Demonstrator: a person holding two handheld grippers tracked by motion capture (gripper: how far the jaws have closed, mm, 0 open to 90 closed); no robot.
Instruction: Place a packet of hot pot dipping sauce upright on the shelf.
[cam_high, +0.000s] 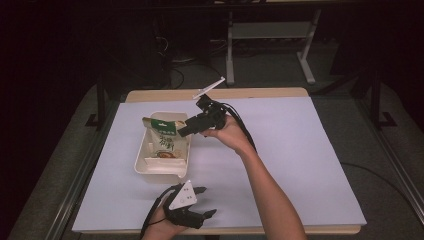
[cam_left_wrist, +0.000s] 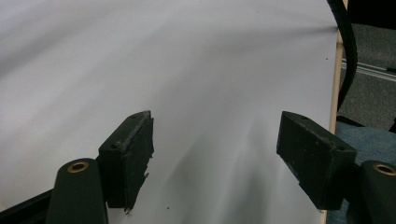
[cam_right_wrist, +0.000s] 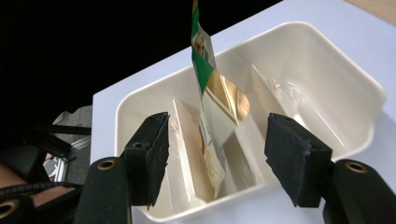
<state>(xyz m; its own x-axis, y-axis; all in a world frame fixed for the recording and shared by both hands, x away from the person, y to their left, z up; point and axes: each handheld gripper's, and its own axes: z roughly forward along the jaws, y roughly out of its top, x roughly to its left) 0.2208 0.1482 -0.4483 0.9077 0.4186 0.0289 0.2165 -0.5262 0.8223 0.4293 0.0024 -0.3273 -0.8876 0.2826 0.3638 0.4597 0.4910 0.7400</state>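
Green-topped packet stands on edge in a middle slot of the cream bin on the desk. Your right gripper sits jaws apart astride it, not touching. Draw back straight so neither pad snags it. Left gripper idles agape over bare desk.

Tabletop and floor
A white sheet covers the wooden tabletop; beyond it, a metal stand on the floor.
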